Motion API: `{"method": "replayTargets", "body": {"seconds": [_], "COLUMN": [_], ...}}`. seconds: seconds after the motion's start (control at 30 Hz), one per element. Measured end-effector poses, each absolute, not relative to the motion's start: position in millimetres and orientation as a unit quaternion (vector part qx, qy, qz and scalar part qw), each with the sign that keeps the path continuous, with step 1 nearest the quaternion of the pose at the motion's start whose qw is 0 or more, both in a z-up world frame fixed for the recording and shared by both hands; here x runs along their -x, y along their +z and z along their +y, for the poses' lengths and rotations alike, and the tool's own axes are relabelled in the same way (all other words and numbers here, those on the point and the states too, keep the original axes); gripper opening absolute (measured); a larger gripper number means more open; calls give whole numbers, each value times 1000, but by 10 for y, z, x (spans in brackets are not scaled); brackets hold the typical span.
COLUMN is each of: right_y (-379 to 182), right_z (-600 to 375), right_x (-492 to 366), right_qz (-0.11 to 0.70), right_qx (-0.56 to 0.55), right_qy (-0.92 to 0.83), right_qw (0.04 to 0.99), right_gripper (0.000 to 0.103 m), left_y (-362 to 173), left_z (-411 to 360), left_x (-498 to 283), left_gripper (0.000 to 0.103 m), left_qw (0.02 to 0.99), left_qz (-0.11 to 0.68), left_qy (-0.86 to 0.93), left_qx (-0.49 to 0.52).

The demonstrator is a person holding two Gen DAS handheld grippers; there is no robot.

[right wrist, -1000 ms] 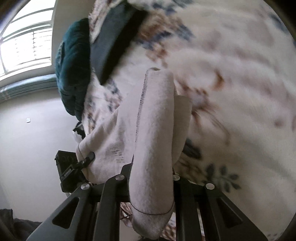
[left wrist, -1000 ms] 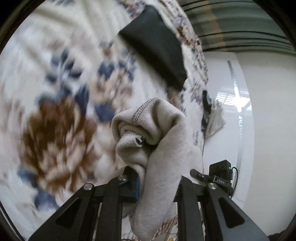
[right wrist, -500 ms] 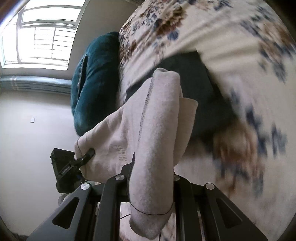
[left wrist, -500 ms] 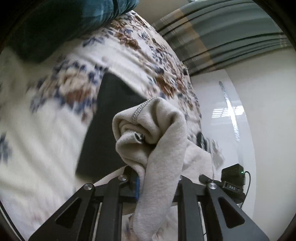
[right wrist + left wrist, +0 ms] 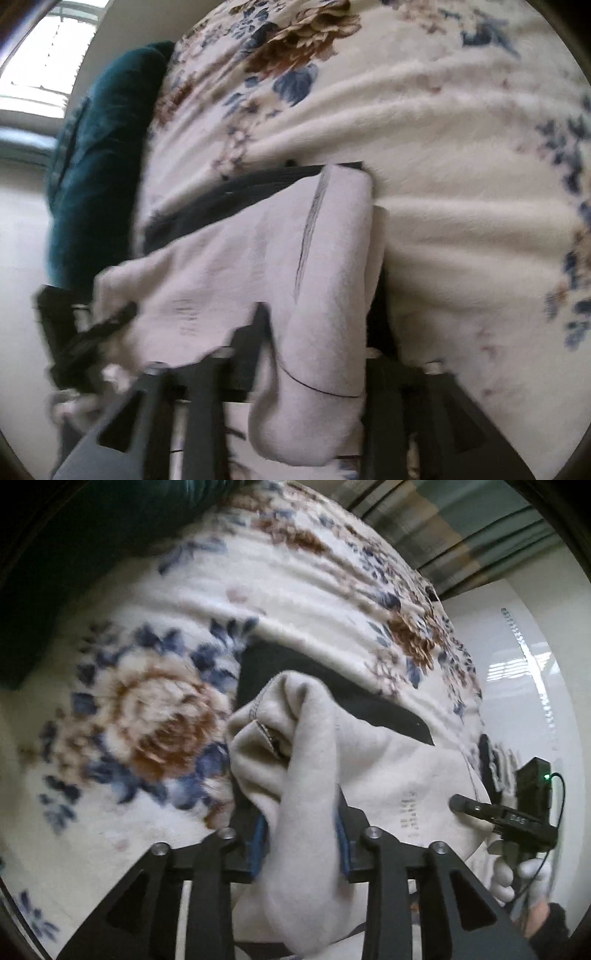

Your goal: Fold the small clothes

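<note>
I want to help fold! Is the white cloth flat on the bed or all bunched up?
Bunched up. The white cloth is held between the shut jaws of both the left gripper and right gripper, above the flowery blanket.

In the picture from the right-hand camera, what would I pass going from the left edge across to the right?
Pale wall → teal cushion → dark folded garment → cream garment clamped in the right tool → floral blanket.
</note>
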State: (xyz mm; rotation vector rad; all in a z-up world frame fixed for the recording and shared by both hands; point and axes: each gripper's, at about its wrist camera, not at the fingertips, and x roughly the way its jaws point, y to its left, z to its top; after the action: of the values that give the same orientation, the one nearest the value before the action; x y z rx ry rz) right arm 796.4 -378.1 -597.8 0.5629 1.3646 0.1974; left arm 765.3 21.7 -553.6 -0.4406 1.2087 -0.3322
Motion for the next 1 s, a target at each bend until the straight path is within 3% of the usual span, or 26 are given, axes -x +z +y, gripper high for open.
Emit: {"method": "replayTargets", "body": {"seconds": [0.03, 0.07, 0.1, 0.13, 0.17, 0.3, 0.53, 1.0], "right_y": [-5923, -5869, -5813, -5768, -5703, -5508, -5066, -2835], "right_z": [-3762, -3736, -3716, -3697, -3665, -3417, -3063, -2798], "right_x": [-7954, -7885, -7812, -7764, -7689, -7403, -6863, -5227], "right_qz": [622, 620, 616, 613, 608, 591, 564, 469], "right_qx": [-231, -207, -192, -181, -158, -67, -35, 12], "right_qy": [64, 47, 31, 16, -5, -74, -107, -135], "right_qw": [746, 755, 763, 769, 778, 800, 818, 873], "right_gripper": [68, 70, 78, 93, 100, 103, 103, 103], "left_y": [-5501, -5446, -5356, -5300, -5287, -5224, -4825, -2776], "left_z": [205, 194, 175, 154, 136, -44, -296, -476], "left_x": [-7655, -7632, -7570, -7521, -7522, -7387, -6962, -5447], "left_gripper": [50, 60, 78, 97, 103, 103, 103, 103], "left_qw": [799, 812, 827, 837, 840, 846, 849, 894], "left_qz": [552, 544, 530, 522, 521, 529, 528, 448], "left_qy": [-140, -122, -104, -91, -79, -28, -5, -20], "left_qx": [191, 173, 153, 137, 124, 63, 11, 2]}}
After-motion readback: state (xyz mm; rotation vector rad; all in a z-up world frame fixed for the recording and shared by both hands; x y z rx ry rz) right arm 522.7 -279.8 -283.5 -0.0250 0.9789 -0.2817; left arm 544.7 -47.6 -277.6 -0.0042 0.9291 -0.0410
